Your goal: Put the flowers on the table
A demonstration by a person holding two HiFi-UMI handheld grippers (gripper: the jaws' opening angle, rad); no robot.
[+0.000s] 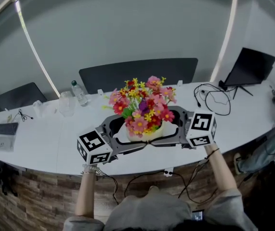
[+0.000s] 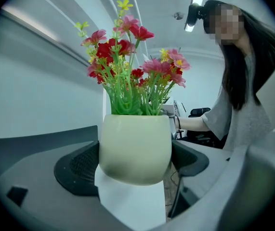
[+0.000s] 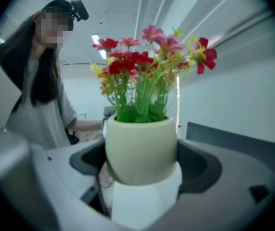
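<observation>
The bench point(image 1: 41, 146) lies below and beyond the jaws. The pot point(image 2: 135, 148) of flowers point(image 2: 127, 57) is clasped between the jaws of the left gripper point(image 1: 126, 137) and right gripper point(image 1: 174, 129), seemingly not yet set down. A level lowering is called for next, then release.

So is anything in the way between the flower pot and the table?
Nothing visible. The left gripper and right gripper clamp the round pale-green pot of pink, red and yellow flowers at the long white table's near edge. The plastic bottle and clear cup stand off to its left, black cables to its right.
</observation>
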